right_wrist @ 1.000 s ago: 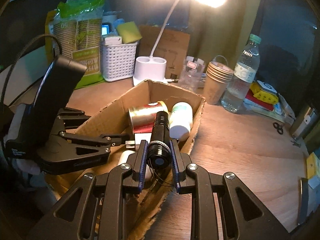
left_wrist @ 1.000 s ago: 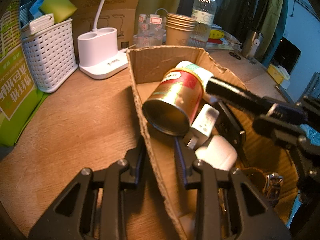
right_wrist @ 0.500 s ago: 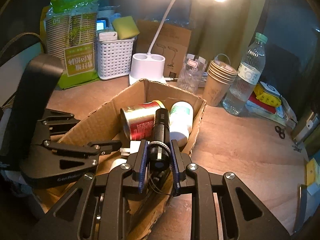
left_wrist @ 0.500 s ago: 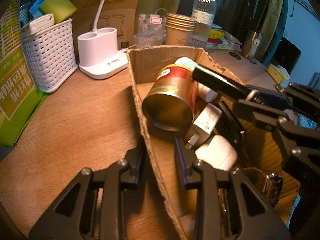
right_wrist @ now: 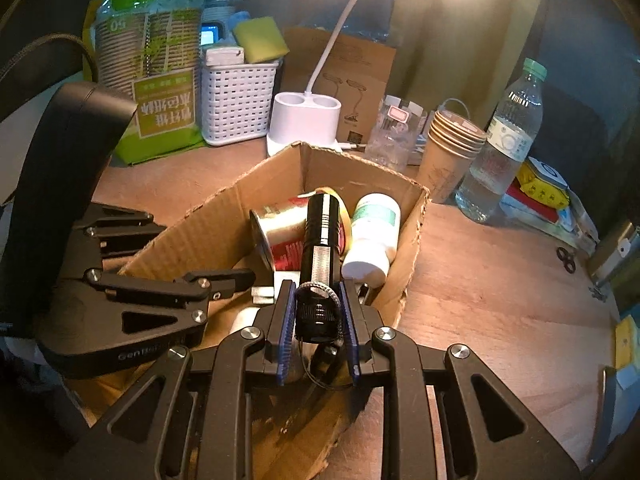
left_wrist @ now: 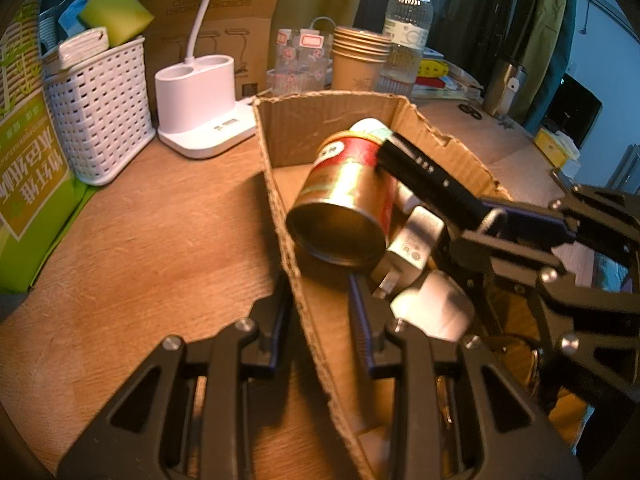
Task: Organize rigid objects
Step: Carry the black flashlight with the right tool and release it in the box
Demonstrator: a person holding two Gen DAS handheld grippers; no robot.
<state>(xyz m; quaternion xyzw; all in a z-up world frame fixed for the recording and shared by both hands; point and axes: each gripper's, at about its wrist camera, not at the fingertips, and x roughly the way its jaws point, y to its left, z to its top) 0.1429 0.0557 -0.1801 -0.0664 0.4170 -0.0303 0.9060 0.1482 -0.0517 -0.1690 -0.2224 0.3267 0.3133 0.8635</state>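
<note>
Risk: we hold the flashlight (right_wrist: 320,248) clamped in the right hand-held gripper (right_wrist: 318,330) at frame centre, the left hand-held gripper (left_wrist: 318,316) pinching the cardboard box (left_wrist: 280,200) wall; releasing onto the can (left_wrist: 344,208) invites rolling.

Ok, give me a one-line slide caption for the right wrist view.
Right gripper holds a black flashlight over a cardboard box containing a tin can.

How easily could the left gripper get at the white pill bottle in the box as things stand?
Probably not easily. The left gripper is shut on the cardboard box wall, and the tin can and the flashlight held by the right gripper lie before the white pill bottle.
</note>
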